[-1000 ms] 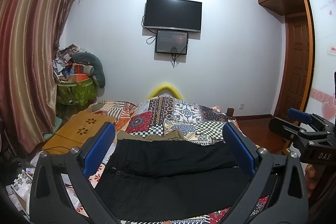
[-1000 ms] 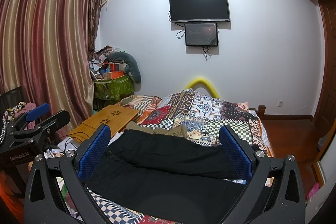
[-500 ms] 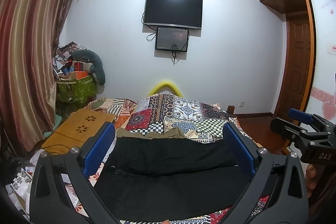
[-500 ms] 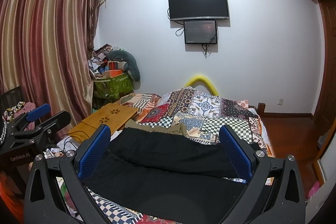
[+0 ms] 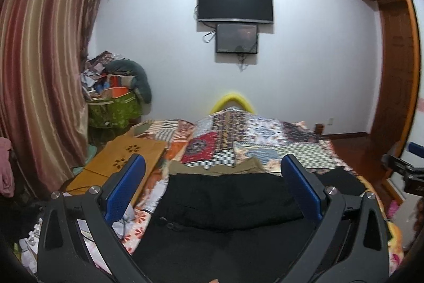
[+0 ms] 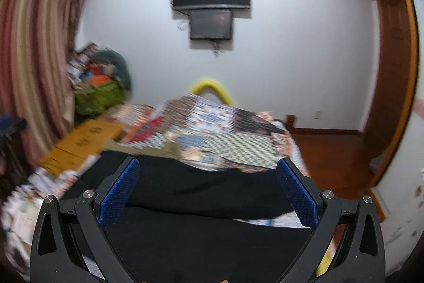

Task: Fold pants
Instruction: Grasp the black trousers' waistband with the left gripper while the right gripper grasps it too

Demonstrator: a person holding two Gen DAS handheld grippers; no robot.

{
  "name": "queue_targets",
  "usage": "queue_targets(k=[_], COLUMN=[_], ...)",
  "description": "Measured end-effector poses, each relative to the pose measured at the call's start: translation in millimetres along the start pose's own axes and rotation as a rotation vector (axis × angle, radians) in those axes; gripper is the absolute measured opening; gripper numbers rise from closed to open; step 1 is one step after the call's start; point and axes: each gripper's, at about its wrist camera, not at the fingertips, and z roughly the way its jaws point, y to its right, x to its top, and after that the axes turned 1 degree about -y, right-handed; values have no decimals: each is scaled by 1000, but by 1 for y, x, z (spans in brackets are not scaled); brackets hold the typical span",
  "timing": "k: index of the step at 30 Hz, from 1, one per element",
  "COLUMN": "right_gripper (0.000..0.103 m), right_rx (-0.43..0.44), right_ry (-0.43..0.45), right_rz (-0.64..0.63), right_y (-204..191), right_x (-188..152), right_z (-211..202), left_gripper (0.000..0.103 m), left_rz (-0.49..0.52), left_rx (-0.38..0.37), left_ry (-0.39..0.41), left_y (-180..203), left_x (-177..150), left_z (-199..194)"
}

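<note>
A: Where are the pants (image 5: 228,206)?

B: Spread flat and black across the near end of the bed (image 5: 299,147), on the patterned quilt, one leg lying over the other. A tan garment (image 5: 214,166) peeks out just beyond their far edge.

A: And the tools?

B: The left hand-held gripper (image 5: 213,187) hangs above the cloth with its jaws spread wide, nothing between them. The right hand-held gripper (image 6: 208,190) is the same: wide apart and empty, over the pants nearer the bed's right edge. That view is smeared, so I would not swear to its height.

A: So how should the grasp go?

B: I'd bring each down onto one edge of the cloth, pinch all the layers together, lift evenly, and fold over without dragging the quilt.

A: Any containers?

B: A green bag (image 5: 114,109) in the room's left corner, beyond the bed, heaped with clothes and papers.
</note>
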Motion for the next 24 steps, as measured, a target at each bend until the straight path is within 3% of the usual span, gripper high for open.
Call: queue_targets(k=[8,18,22,24], right_gripper=[103,103,100,91], right_rx=[-93,-168,-176,-177], right_ry=[-148,-381,-435,-461], right_rz=[66,216,244,254], right_y=[64,145,164,172], right_x=[-27,-68,-79,-83], right_z=[39,110,136,151], left_gripper=[103,99,83,77], left_rz=[-26,17,-18,-35], left_rx=[30,96,64,47], left_ry=[-153,-409,-513,-550], left_y=[-33,-64,-78,-83], left_x=[-12,-62,-81,-87], left_z=[96,217,259,275])
